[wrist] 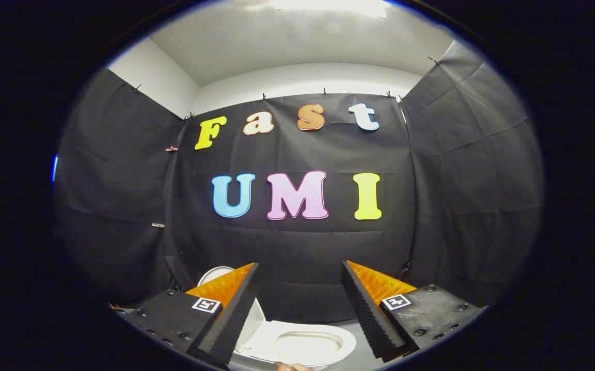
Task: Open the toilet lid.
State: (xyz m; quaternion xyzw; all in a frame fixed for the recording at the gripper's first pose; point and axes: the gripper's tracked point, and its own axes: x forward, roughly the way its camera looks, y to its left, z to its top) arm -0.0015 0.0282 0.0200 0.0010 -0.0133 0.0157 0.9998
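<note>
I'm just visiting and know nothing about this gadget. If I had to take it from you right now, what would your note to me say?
Gripper: fingers spread wide open, holding nothing, raised above the toilet and aimed at the booth's cloth wall.
Toilet: low down between and just beyond the fingers; the white seat ring and bowl opening are exposed.
Lid: the rounded white piece behind the left finger looks like the lid standing up, though it is partly hidden.
Done: the lid appears open.
Left: probably nothing but a check that the lid stands on its own.
</note>
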